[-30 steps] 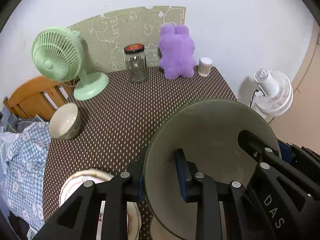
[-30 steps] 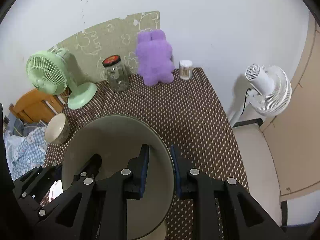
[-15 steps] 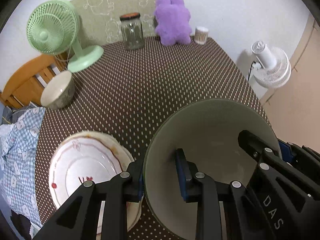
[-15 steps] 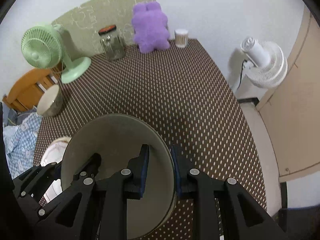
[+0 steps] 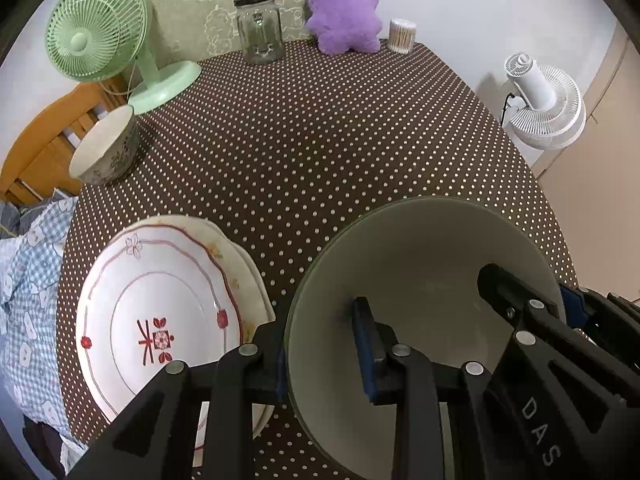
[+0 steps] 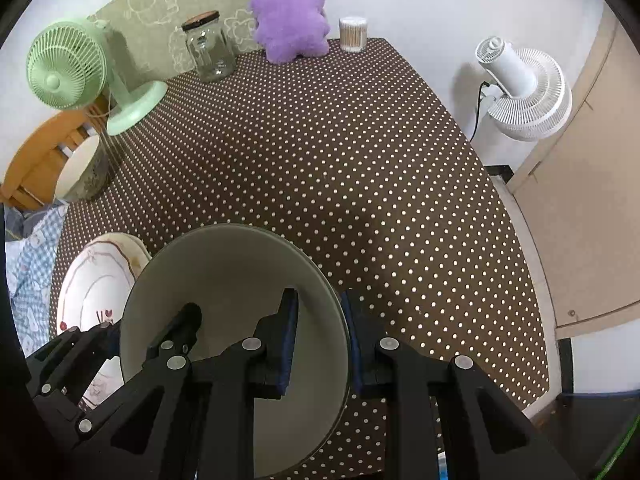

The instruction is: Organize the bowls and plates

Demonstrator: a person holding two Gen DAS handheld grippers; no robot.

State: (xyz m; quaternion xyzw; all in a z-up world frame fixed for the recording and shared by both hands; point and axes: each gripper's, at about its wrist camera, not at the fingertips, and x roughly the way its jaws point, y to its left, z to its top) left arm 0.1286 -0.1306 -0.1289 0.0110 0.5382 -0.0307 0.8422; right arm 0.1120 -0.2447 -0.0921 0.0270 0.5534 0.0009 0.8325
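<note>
We grip the large bowl (image 5: 424, 280) from both sides above the table (image 5: 320, 140): the left tool (image 5: 320, 344) clamps its left rim, the right tool (image 6: 320, 320) its right rim, one finger inside each. The bowl holds nothing. Stacked plates (image 5: 160, 312) lie beside it; a small bowl (image 5: 106, 148), empty, sits near the green fan (image 5: 100, 32).

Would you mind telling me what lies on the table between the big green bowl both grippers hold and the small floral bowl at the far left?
The stack of plates lies between the big green bowl and the small floral bowl, clearest in the left wrist view.
</note>
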